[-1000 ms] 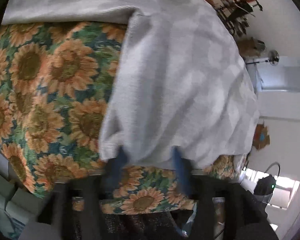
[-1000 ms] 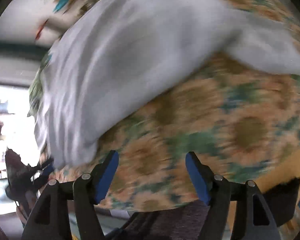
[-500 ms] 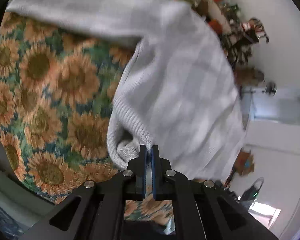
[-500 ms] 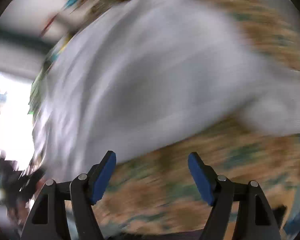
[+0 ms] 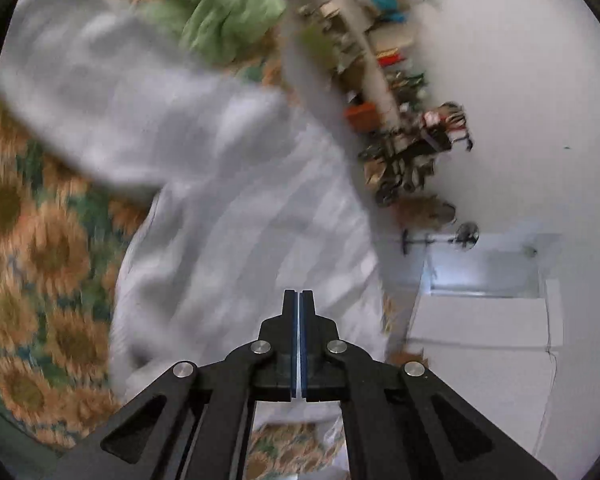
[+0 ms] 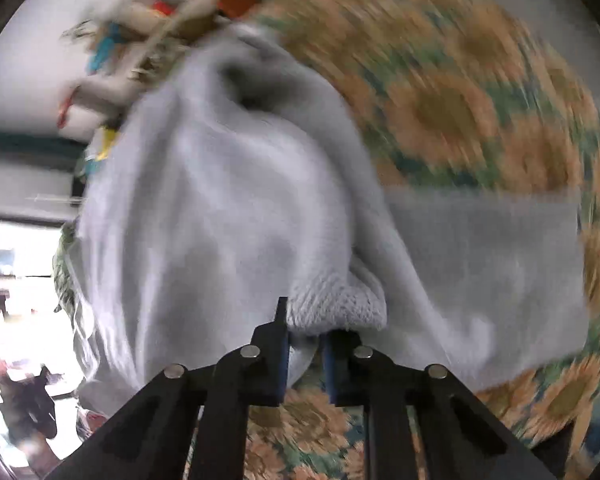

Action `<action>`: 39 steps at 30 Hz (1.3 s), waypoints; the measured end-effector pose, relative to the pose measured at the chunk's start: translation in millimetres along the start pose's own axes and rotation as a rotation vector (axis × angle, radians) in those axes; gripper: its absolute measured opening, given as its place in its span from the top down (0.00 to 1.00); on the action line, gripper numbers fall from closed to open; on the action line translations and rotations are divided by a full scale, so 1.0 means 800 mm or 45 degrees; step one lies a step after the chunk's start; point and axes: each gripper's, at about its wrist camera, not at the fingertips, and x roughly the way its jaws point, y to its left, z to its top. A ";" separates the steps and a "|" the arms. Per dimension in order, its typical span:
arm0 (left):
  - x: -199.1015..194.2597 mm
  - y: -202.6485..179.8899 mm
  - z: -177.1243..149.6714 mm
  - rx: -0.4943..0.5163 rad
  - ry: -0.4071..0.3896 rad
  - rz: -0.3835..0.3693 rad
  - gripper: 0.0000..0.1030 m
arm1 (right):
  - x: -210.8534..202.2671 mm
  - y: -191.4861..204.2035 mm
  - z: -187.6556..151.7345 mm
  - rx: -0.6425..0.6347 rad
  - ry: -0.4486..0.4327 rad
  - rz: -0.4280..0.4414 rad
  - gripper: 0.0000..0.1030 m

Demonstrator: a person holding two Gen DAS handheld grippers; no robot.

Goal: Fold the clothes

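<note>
The grey sweater [image 6: 228, 216] is pinched by the right gripper [image 6: 306, 354], the left gripper [image 5: 299, 344] pressed together, for folding over the sunflower-covered surface [image 5: 40, 264]

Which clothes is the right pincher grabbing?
The white knit sweater: the right gripper has just closed its jaws on its edge. The green garment lies apart, untouched.

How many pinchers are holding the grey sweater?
2: the left gripper is shut on the sweater near its edge; the right gripper has just closed on a bunched knit edge.

Home: sunflower bedspread [image 5: 40, 264], cluttered shelves [image 5: 384, 64]
</note>
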 end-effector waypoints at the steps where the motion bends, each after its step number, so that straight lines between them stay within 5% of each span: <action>1: -0.007 -0.006 0.012 0.021 -0.019 0.014 1.00 | -0.010 0.014 0.008 -0.051 -0.028 0.003 0.88; 4: 0.000 -0.026 0.040 0.122 0.006 0.130 1.00 | -0.040 0.060 0.039 -0.184 -0.093 0.006 0.88; 7: 0.039 -0.016 0.035 0.238 0.225 0.396 0.96 | -0.067 0.097 0.056 -0.221 -0.153 0.027 0.88; 8: 0.052 -0.009 0.031 0.271 0.311 0.489 0.85 | -0.068 0.111 0.053 -0.235 -0.166 0.011 0.88; 9: 0.065 -0.002 0.026 0.303 0.396 0.581 0.64 | -0.061 0.132 0.057 -0.257 -0.168 -0.004 0.88; 11: 0.074 0.030 0.005 0.266 0.500 0.605 0.33 | -0.025 0.161 0.071 -0.321 -0.160 -0.044 0.88; 18: 0.108 0.111 -0.067 0.108 0.691 0.703 0.34 | 0.045 0.201 0.086 -0.440 -0.087 -0.150 0.88; 19: 0.108 0.111 -0.073 0.094 0.656 0.693 0.43 | 0.047 0.204 0.083 -0.447 -0.092 -0.163 0.88; 20: 0.106 0.109 -0.077 0.082 0.621 0.678 0.72 | 0.048 0.207 0.079 -0.454 -0.097 -0.178 0.88; 21: 0.101 0.104 -0.074 0.049 0.591 0.608 0.78 | 0.046 0.209 0.077 -0.453 -0.106 -0.186 0.89; 26: 0.057 0.040 -0.008 0.009 0.357 0.231 0.81 | 0.007 0.222 0.083 -0.420 -0.235 -0.126 0.90; 31: 0.037 -0.047 0.114 0.026 0.032 0.069 0.81 | -0.038 0.246 0.104 -0.348 -0.428 -0.088 0.90; 32: 0.037 -0.055 0.130 -0.001 -0.031 0.071 0.79 | -0.050 0.248 0.107 -0.306 -0.476 -0.076 0.88; 34: 0.040 -0.068 0.153 -0.059 -0.129 0.106 0.59 | -0.070 0.245 0.096 -0.198 -0.538 -0.044 0.57; 35: 0.045 -0.071 0.153 -0.061 -0.125 0.122 0.36 | -0.080 0.243 0.084 -0.154 -0.555 -0.037 0.39; 36: 0.049 -0.074 0.153 -0.063 -0.122 0.138 0.25 | -0.085 0.245 0.070 -0.152 -0.551 -0.036 0.41; 39: 0.066 -0.064 0.129 0.024 -0.019 0.180 0.25 | -0.077 0.243 -0.002 -0.292 -0.429 -0.092 0.40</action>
